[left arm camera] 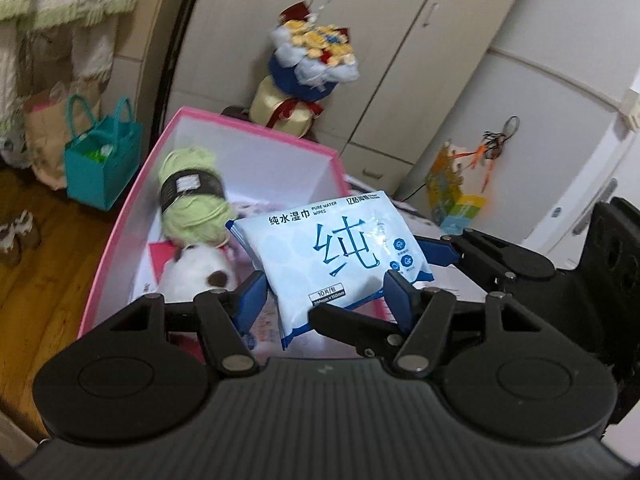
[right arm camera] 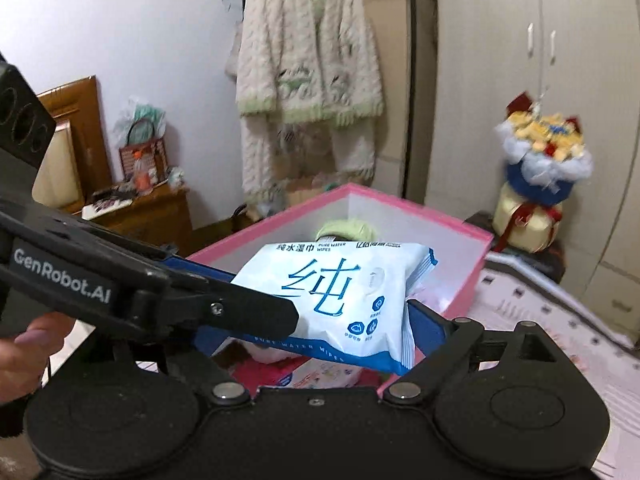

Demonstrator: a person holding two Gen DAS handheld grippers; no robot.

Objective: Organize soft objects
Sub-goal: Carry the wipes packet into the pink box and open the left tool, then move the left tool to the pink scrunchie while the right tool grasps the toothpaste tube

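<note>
Hanging above pink box (left arm camera: 256,130) — wipes pack (left arm camera: 344,248) in left gripper (left arm camera: 326,296)

The pink box (left arm camera: 120,232) is standing open on top, leaving its far right corner bare. A green yarn ball (left arm camera: 192,196) and a white plush toy (left arm camera: 196,272) are filling its left side, and the wipes pack (left arm camera: 336,252) is hanging over the near part.

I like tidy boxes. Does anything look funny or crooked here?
Yes. The wipes pack hangs tilted in the air over the pink box, held in the left gripper, instead of lying inside beside the green yarn.
</note>
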